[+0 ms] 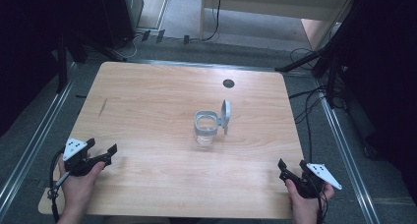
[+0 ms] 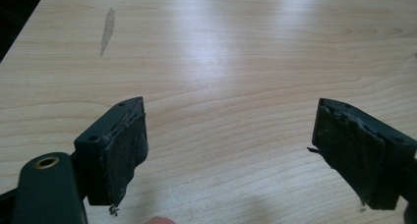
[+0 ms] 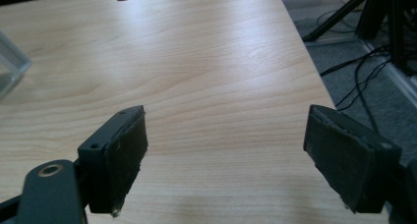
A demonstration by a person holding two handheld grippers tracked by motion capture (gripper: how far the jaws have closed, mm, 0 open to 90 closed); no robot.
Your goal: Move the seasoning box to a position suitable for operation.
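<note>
Wooden surface (image 1: pixel 147 111) carries a clear container (image 1: pixel 206 128), lid up, at 1 o'clock from left gripper (image 1: pixel 101 153), 11 o'clock from right gripper (image 1: pixel 291 169); both jaws spread

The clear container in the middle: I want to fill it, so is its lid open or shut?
Open. The container stands upright, its hinged lid flipped up at the right side, mouth uncovered.

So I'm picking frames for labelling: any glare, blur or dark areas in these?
High view: soft overall, the clear container low in contrast, the room's left and right edges nearly black. Left gripper view: a bright sheen on the table, the left gripper slightly blurred up close. Right gripper view: similar glare mid-table, the right gripper soft, the container's corner cut off at left.
</note>
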